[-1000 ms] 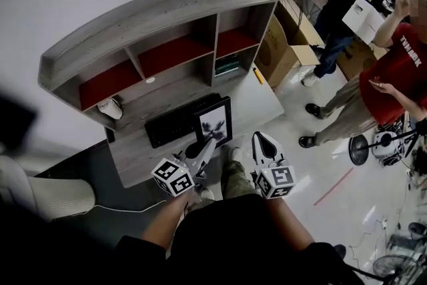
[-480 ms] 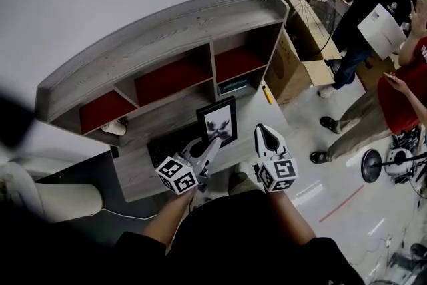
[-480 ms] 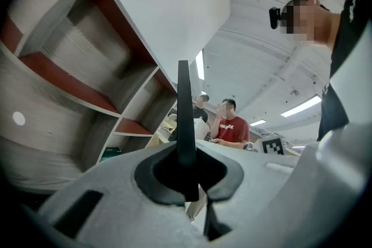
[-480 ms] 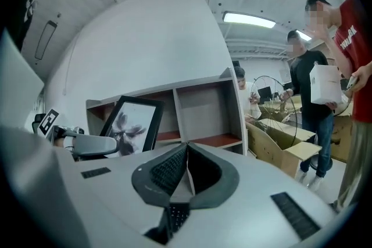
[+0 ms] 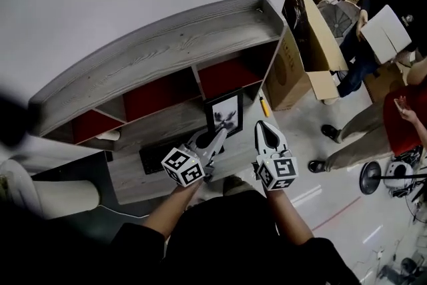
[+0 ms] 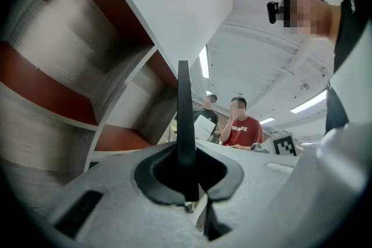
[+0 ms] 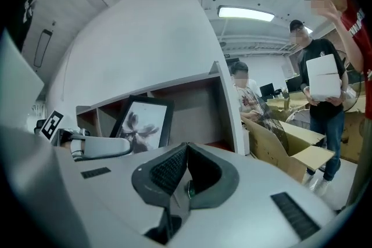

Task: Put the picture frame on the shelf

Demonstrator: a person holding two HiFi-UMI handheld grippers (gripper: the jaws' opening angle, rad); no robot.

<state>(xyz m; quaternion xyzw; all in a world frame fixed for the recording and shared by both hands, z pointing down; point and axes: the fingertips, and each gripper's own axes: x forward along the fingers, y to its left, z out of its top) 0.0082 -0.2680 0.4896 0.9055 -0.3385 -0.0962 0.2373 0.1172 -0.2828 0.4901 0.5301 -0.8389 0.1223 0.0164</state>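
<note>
The left gripper (image 5: pixel 216 138) is clamping the lower edge of the frame (image 5: pixel 225 113), which is standing upright at its 1 o'clock in the head view, just in front of the shelf (image 5: pixel 167 43) and its rightmost red-backed compartment. The right gripper (image 5: pixel 265 129) is sitting at the left one's 3 o'clock, jaws pressed together on nothing, with the frame at its 10 o'clock. In the left gripper view the frame is showing edge-on only. Whether it is touching the desk (image 5: pixel 133 180) is unclear. The left gripper is partly covering the keyboard (image 5: pixel 155 155). Print on the box (image 5: pixel 293 70) is too small to read.
</note>
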